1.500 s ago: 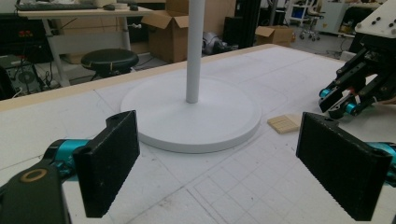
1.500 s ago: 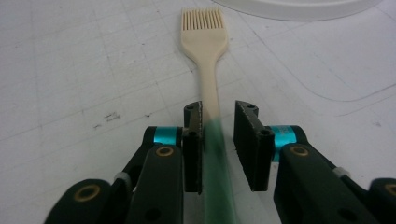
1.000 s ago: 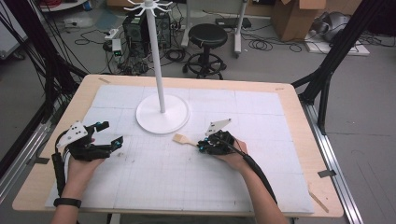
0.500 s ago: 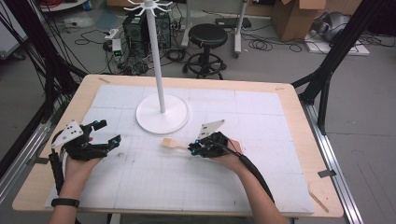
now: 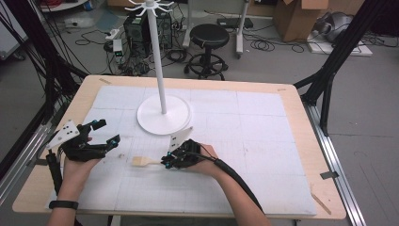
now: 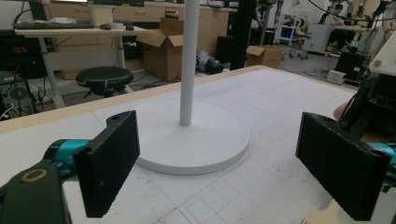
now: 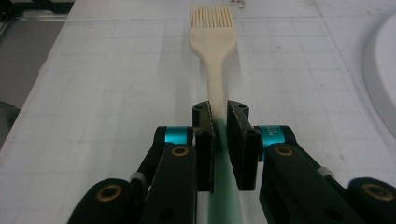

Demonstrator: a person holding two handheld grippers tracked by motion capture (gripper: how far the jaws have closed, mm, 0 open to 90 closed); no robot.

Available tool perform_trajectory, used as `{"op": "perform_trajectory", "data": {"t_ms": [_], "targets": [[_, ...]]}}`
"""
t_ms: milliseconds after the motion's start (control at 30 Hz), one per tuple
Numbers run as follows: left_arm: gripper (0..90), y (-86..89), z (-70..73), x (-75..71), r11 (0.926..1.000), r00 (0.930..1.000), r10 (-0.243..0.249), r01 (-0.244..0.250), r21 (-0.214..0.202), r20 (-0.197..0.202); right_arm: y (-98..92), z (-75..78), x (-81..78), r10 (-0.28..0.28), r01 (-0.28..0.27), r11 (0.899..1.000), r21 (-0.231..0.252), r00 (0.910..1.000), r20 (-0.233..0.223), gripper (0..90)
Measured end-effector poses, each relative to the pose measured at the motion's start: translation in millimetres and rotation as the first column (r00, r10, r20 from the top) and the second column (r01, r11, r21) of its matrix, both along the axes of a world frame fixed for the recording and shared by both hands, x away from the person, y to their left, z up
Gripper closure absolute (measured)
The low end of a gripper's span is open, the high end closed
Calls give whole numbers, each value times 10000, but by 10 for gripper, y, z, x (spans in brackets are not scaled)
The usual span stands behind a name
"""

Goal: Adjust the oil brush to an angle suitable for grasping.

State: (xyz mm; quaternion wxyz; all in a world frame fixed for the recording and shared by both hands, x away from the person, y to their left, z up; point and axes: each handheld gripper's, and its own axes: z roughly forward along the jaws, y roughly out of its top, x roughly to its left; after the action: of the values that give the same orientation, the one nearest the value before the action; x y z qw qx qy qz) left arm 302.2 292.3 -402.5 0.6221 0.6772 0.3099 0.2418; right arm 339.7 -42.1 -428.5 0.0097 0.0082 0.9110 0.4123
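We see the right gripper [image 7: 218, 122] clamped tight on the handle of a brush [image 7: 214, 56], a cream pastry brush whose handle turns green where it passes between the pads; the handle's end is hidden under the gripper body. From the high view the brush [image 5: 143, 162] lies low over the table's near half, left of centre, bristles toward the left edge, but we cannot tell whether it touches the mat. The left gripper [image 6: 219, 168] holds nothing, its jaws spread wide (the right one is cut off by the frame edge), near the left edge of the table [image 5: 291, 94]. A white gridded mat [image 5: 263, 155] covers most of the wooden top. The white stand [image 5: 163, 115] sits toward the far edge, its top cropped in the left gripper view. Behind are a black stool [image 5: 209, 35], cardboard boxes [image 5: 301, 16] and tangled cables on a grey floor.
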Motion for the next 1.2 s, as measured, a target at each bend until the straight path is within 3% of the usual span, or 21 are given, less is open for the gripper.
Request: {"op": "perform_trajectory", "data": {"t_ms": [233,800,1067,1200], "targets": [[141,-30,9,-37,9998,9999,-156,156,129,-22,275,-44,-37,612,-615,9977,-276,9980,-134,821],[141,-57,-29,-41,9993,9995,-249,254,286,-169,333,-128,-23,645,-657,9960,-604,9977,-227,800],[141,-44,-28,-41,9990,9995,-294,298,321,-147,303,-98,-26,487,-499,9977,-457,9984,-281,548],[141,-39,-28,-42,9991,9994,-301,306,306,-142,217,-11,-3,225,-227,9997,-83,9992,-329,431]]}}
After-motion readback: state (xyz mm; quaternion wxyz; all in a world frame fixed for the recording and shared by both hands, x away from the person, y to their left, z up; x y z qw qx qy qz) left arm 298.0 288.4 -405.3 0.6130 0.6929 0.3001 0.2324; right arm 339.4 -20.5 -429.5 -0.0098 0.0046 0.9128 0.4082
